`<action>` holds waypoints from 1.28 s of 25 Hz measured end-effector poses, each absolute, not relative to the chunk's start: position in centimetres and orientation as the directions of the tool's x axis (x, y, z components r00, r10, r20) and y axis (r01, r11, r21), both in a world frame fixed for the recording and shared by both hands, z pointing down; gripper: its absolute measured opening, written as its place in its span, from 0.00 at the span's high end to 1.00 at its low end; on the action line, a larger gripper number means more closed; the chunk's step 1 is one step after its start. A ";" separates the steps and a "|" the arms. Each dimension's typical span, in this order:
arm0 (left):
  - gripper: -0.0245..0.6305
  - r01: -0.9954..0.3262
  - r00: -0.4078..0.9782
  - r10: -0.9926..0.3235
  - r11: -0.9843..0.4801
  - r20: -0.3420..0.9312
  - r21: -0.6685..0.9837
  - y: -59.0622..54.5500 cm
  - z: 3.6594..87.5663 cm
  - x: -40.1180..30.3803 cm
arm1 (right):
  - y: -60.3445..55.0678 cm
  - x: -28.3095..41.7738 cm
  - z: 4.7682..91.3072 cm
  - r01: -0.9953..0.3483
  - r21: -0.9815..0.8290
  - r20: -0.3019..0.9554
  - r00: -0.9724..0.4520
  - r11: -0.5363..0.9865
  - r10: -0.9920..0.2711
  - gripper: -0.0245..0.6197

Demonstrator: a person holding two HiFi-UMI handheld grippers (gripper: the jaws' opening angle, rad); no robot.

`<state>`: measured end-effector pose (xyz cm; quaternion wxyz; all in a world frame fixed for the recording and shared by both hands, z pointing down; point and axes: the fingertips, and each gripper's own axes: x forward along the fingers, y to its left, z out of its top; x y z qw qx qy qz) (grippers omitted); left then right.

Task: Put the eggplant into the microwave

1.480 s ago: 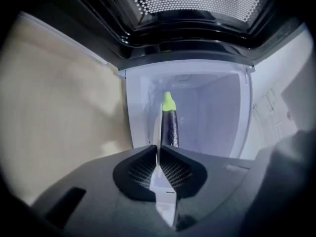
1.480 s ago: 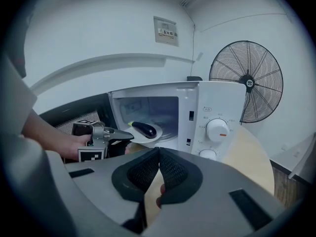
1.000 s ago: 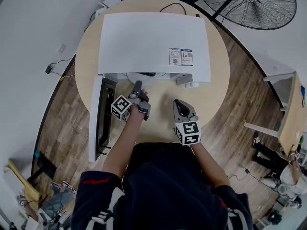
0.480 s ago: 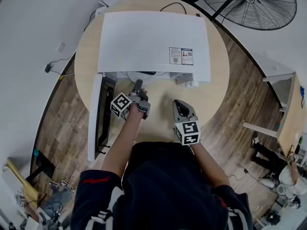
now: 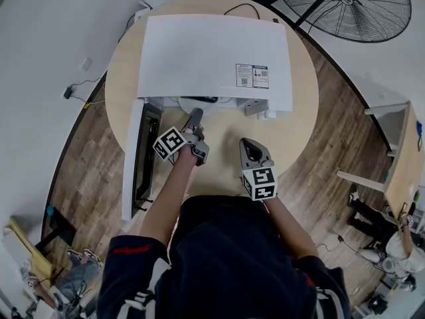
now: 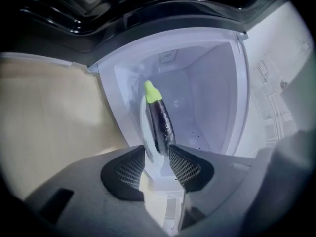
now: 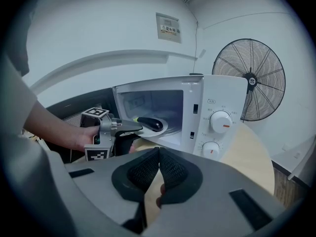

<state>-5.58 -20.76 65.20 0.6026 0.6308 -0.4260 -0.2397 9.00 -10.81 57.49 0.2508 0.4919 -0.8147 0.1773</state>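
Observation:
The dark purple eggplant [image 6: 159,122] with a green stem lies on the white turntable plate [image 7: 163,128] inside the open white microwave [image 5: 212,58]. My left gripper [image 6: 157,154] reaches into the oven mouth; its jaws are opening and stand either side of the eggplant's near end, the pads off it. From the right gripper view the eggplant [image 7: 149,124] rests just past the left gripper [image 7: 129,129]. In the head view the left gripper [image 5: 194,117] sits at the oven front. My right gripper [image 5: 247,145] hangs back over the table, shut on nothing [image 7: 159,154].
The microwave door [image 5: 133,158] swings open to the left, beside my left arm. The oven stands on a round wooden table [image 5: 292,131]. A large black floor fan [image 5: 345,5] stands behind at the right. White furniture [image 5: 398,145] is at the right edge.
My left gripper has rolled a little and edged toward the oven mouth. The right gripper has stayed where it was.

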 end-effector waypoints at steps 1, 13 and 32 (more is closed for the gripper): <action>0.72 -0.254 0.527 -0.824 0.083 0.210 0.964 -20.7 65.1 -5.5 | -10.8 9.0 57.5 -0.890 -0.042 0.583 -0.391 0.454 -0.712 0.94; 0.72 -0.650 0.615 -0.682 -0.155 0.396 0.744 -18.2 65.3 -4.5 | -10.6 9.0 57.5 -0.886 -0.043 0.583 -0.398 0.462 -0.708 0.94; 0.93 -0.878 0.469 -0.664 -0.277 0.583 0.391 -18.3 65.1 -5.0 | -9.9 9.0 58.1 -0.882 -0.045 0.597 -0.400 0.468 -0.696 0.94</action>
